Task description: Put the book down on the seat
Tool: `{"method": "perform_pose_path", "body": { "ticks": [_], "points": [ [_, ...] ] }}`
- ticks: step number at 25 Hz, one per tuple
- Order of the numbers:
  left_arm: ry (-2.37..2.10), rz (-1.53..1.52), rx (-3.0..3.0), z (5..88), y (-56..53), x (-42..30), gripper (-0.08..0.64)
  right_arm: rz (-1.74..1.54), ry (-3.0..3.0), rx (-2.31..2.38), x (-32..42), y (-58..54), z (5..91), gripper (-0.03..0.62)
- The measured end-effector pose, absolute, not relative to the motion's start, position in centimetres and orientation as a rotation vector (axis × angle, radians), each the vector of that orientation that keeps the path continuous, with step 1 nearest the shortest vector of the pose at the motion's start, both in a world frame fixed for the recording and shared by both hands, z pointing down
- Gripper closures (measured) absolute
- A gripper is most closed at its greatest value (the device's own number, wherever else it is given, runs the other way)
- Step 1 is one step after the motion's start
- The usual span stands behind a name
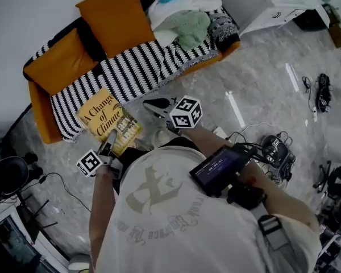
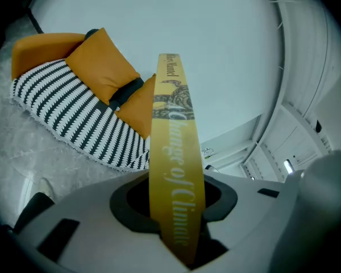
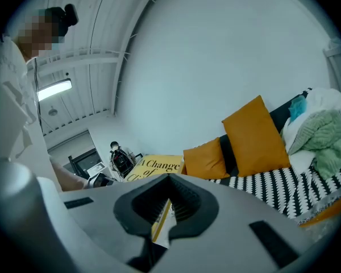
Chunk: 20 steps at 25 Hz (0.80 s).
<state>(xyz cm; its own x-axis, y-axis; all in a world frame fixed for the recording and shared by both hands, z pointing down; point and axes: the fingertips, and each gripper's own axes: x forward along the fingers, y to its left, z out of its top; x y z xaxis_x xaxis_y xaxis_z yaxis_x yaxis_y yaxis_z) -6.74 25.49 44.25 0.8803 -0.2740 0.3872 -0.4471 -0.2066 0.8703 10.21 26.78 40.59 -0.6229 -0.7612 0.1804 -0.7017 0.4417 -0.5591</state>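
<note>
A yellow book (image 1: 105, 118) titled "A Change of Climate" hangs flat just in front of the sofa's left end, above the floor. My left gripper (image 1: 107, 149) is shut on its near edge; in the left gripper view the spine (image 2: 173, 152) stands upright between the jaws. My right gripper (image 1: 153, 106) comes in from the right. In the right gripper view a corner of the book (image 3: 162, 220) sits pinched in the jaws, and the cover (image 3: 159, 165) shows beyond them. The striped seat (image 1: 131, 73) lies beyond the book.
Two orange cushions (image 1: 116, 19) lean on the sofa back. A pile of clothes (image 1: 187, 21) fills the sofa's right end. A white cabinet (image 1: 261, 4) stands behind it. Cables and devices (image 1: 278, 149) lie on the marble floor at right.
</note>
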Motion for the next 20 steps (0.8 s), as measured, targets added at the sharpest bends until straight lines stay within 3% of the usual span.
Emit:
{"method": "perform_pose_path", "body": {
  "ticks": [20],
  "points": [
    [-0.513,0.136,1.751,45.7,21.5,-5.9,0.411,-0.990,2.549,-1.429,12.4,23.7,41.8,0.578]
  ]
}}
